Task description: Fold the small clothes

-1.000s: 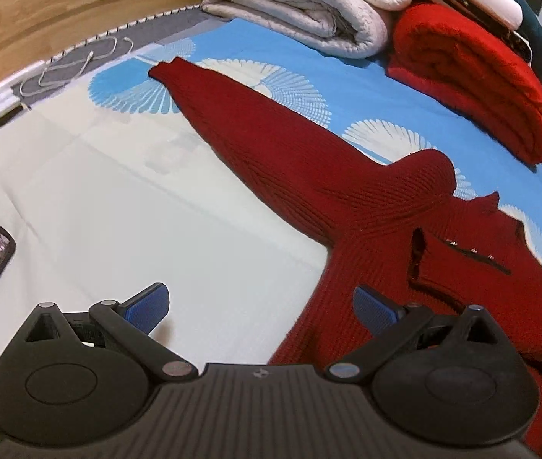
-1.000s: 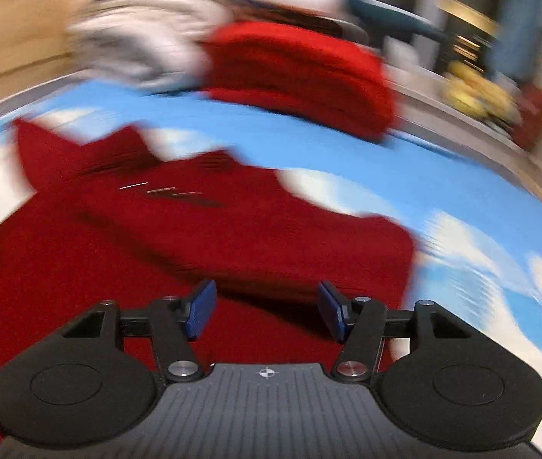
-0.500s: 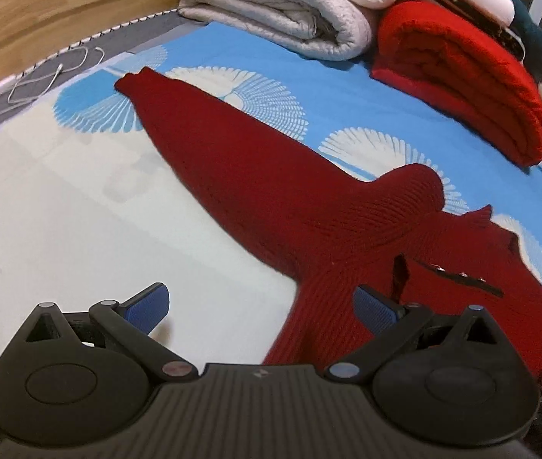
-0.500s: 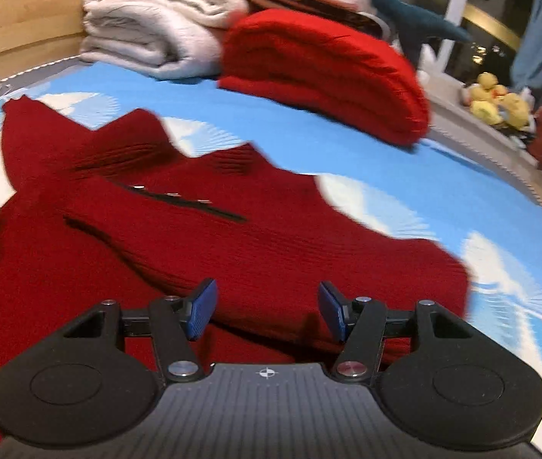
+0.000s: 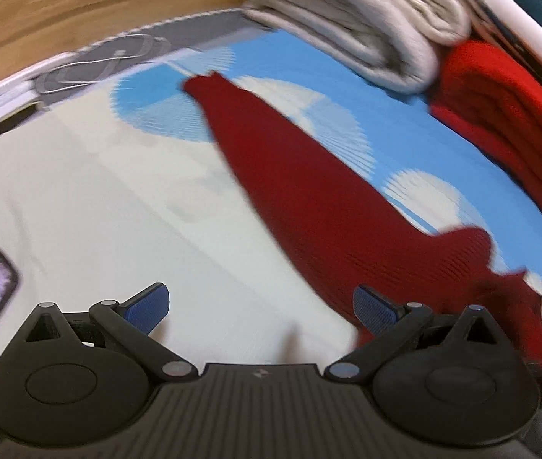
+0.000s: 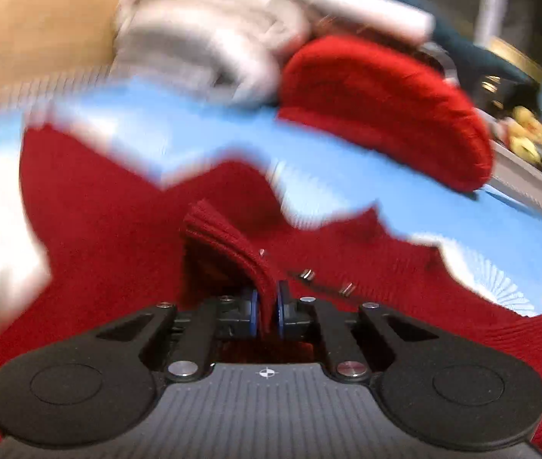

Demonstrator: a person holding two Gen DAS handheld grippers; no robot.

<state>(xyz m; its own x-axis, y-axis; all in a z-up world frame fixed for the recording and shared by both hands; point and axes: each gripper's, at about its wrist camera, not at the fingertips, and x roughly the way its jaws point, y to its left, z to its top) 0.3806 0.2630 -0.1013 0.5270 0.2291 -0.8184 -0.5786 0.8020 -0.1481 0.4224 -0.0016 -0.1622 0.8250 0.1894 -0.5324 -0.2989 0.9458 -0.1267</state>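
Bed sheet (image 5: 80, 199) blue and white, carrying the dark red sweater (image 5: 309, 199) laid flat, one sleeve stretched toward the far edge. Folded grey blanket (image 5: 347, 11) and bright red blanket (image 6: 378, 103) behind. Right gripper (image 6: 266, 311) pinching a sweater fold. Left gripper (image 5: 259, 308) spread wide, empty.

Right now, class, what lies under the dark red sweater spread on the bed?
Under the dark red sweater lies the blue-and-cream bed sheet, showing around its edges. Whatever the sheet's pattern does beneath the knit is covered.
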